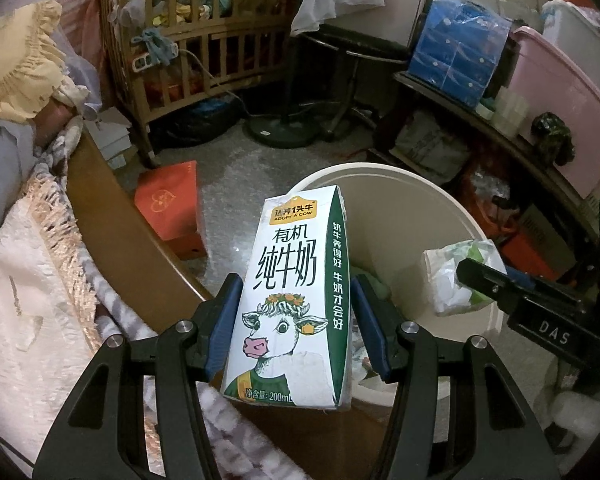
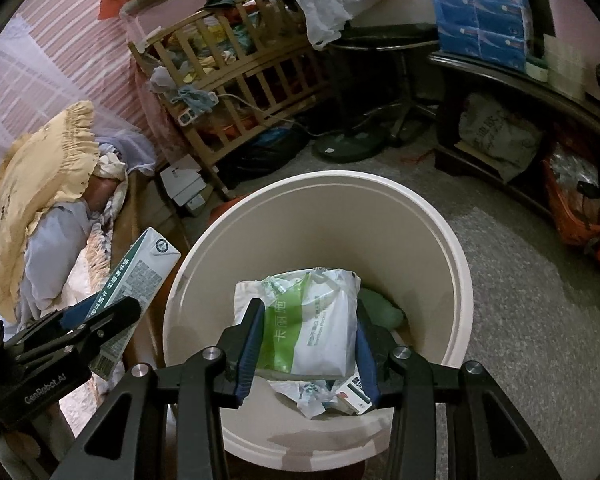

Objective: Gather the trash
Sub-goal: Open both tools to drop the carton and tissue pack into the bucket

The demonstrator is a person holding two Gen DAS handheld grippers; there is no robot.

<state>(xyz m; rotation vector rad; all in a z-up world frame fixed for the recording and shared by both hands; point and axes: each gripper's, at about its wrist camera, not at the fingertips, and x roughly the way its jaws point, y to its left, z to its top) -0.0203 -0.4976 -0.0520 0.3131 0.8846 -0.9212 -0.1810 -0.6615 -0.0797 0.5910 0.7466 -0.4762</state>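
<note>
Left claw (image 1: pixel 296 328) clamped on a white-and-green milk carton (image 1: pixel 290 300), blue pads pressed to both sides, carton upright and held at the near rim of the beige trash bin (image 1: pixel 452 216), beside the bed (image 1: pixel 28 300). Right claw (image 2: pixel 308 344) closed around a white-and-green tissue packet (image 2: pixel 320 320), held over the bin's open mouth, above crumpled wrappers (image 2: pixel 312 396) on its bottom. Wooden crib (image 2: pixel 236 92) well behind on the floor.
</note>
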